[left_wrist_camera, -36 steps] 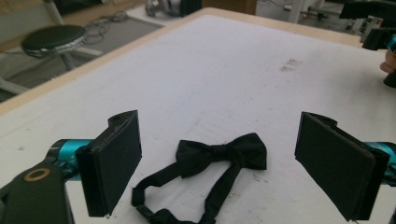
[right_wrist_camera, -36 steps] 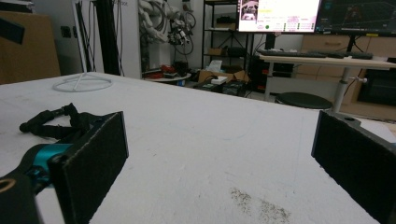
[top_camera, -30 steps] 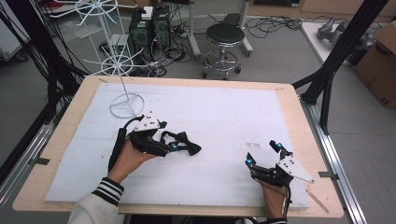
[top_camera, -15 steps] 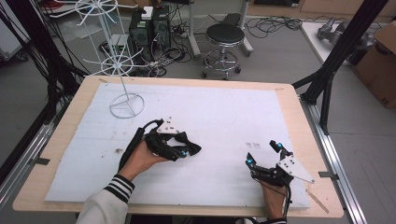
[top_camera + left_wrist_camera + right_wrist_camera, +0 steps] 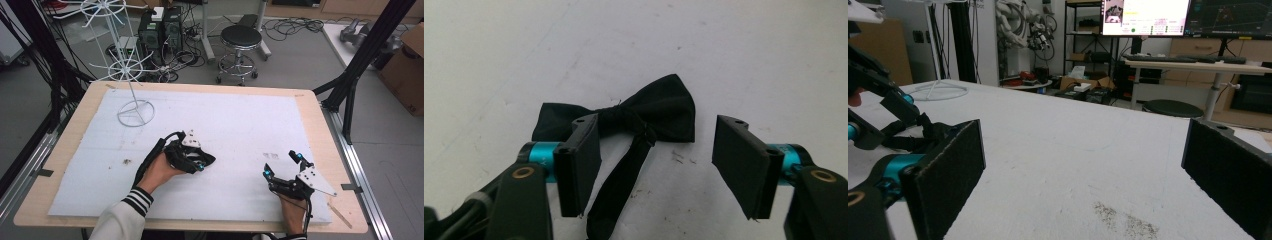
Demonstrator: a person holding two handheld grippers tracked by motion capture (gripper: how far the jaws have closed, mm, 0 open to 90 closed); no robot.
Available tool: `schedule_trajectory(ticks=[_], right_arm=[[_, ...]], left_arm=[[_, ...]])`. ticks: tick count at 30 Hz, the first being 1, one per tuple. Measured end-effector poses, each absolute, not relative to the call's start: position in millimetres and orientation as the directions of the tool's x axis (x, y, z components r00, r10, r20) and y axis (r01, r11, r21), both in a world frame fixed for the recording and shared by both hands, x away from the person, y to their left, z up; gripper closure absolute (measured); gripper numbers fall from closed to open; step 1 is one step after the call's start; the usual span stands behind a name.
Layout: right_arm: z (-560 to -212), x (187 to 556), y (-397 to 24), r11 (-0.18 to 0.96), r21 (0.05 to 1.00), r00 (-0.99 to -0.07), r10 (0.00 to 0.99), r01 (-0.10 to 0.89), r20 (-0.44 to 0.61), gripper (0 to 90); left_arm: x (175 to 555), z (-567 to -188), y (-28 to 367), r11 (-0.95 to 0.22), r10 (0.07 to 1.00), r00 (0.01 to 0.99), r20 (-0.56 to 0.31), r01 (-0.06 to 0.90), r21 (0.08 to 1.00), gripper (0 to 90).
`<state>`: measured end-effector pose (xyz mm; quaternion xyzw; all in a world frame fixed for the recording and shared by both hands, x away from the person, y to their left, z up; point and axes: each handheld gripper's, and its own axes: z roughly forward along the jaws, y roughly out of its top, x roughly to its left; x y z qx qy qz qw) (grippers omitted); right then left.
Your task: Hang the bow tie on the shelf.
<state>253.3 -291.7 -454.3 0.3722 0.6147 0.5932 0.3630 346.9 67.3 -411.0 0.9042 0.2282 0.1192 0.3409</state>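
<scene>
I am looking along my left gripper (image 5: 656, 165) first: its two black pads (image 5: 581, 170) are standing apart and have just been closing in, but they are not pressing on anything yet. A black bow tie (image 5: 651, 112) is lying flat on the white mat (image 5: 749, 55) between and just beyond them. Its knot is sitting close to the pad at the left of that view, one wing is spreading out behind that pad, the other wing is reaching toward the middle of the gap, and its strap is running down between the jaws toward the camera. The pad at the right of the view is standing well off the cloth.

From the high view, my left gripper (image 5: 200, 162) is hanging low over the mat (image 5: 240, 120), a little left of the table's middle, with my hand (image 5: 159, 172) and striped cuff coming in behind it; the bow tie is hidden under the gripper there.

My right gripper (image 5: 282, 165) is resting near the front right of the mat, jaws spread wide and holding nothing. In the right gripper view its pads (image 5: 948, 170) are framing bare mat (image 5: 1073, 150), with the left gripper (image 5: 885, 117) and a dark bit of the bow tie (image 5: 930, 132) showing off to the side.

A white wire stand (image 5: 131, 75) is standing at the far left corner of the mat, well away from both grippers.
</scene>
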Motion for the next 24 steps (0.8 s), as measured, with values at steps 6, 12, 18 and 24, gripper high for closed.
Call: schedule_trajectory(ticks=[6, 12, 18, 24], right_arm=[[-454.3, 253.4, -292.1, 0.020, 1.000, -0.461, 0.888, 0.024, -0.007, 2.8], [-454.3, 253.4, -292.2, 0.020, 1.000, -0.460, 0.888, 0.024, -0.006, 2.8], [-454.3, 253.4, -292.2, 0.020, 1.000, -0.460, 0.888, 0.024, -0.007, 2.8], [-454.4, 253.5, -292.2, 0.020, 1.000, -0.461, 0.888, 0.024, -0.007, 2.8]], left_arm=[[348.0, -413.1, 60.8, -0.681, 0.519, 0.851, 0.086, 0.350, 0.643, 44.0], [348.2, -416.7, 57.2, -0.702, 0.518, 0.849, 0.104, 0.352, 0.619, 54.5], [349.1, -419.2, 54.3, -0.710, 0.532, 0.839, 0.119, 0.364, 0.603, 60.6], [349.7, -419.8, 51.2, -0.712, 0.544, 0.830, 0.121, 0.381, 0.590, 70.4]])
